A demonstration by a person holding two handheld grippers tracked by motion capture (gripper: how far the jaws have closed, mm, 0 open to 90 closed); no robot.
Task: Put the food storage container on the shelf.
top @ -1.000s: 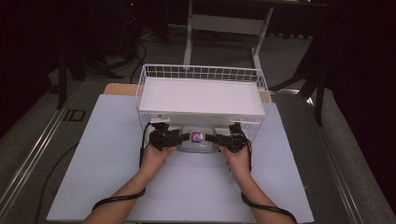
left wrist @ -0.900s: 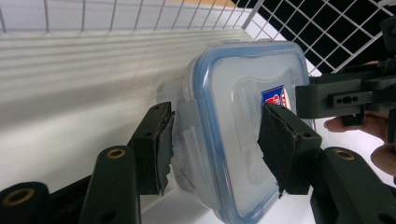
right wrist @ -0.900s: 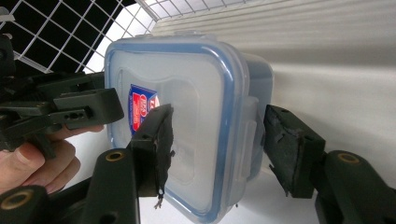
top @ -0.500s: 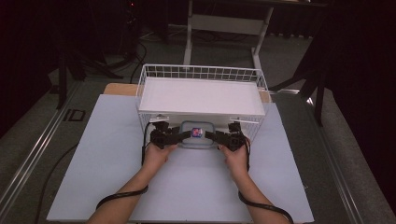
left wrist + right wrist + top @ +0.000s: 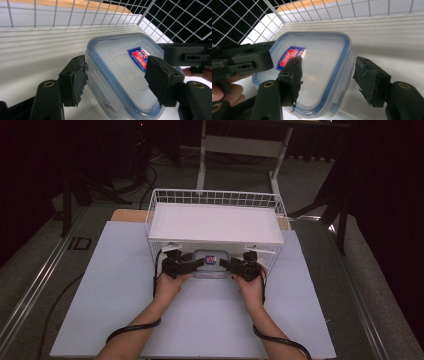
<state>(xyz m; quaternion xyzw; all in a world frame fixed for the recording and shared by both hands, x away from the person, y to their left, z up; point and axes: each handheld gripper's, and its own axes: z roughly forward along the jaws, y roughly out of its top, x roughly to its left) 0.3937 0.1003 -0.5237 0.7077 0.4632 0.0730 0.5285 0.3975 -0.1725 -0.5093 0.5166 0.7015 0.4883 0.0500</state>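
Your table point(image 5: 115, 305) is covered by a pale sheet in a dark room, with a white wire basket point(image 5: 215, 200) at its far edge and a light metal frame behind it. From above, your left claw point(image 5: 192, 265) and right claw point(image 5: 231, 265) meet a clear lidded food container point(image 5: 212, 262) just in front of the basket. The gripper views add its blue-rimmed lid, red-and-blue label point(image 5: 138, 58) and each claw's jaws spread wide around one end, pads not visibly pressing it.

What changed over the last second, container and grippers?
The container moved a little toward the wire basket, carried between the left gripper and the right gripper; both hands advanced with it. Nothing was picked up or released. Basket and white board stayed put.
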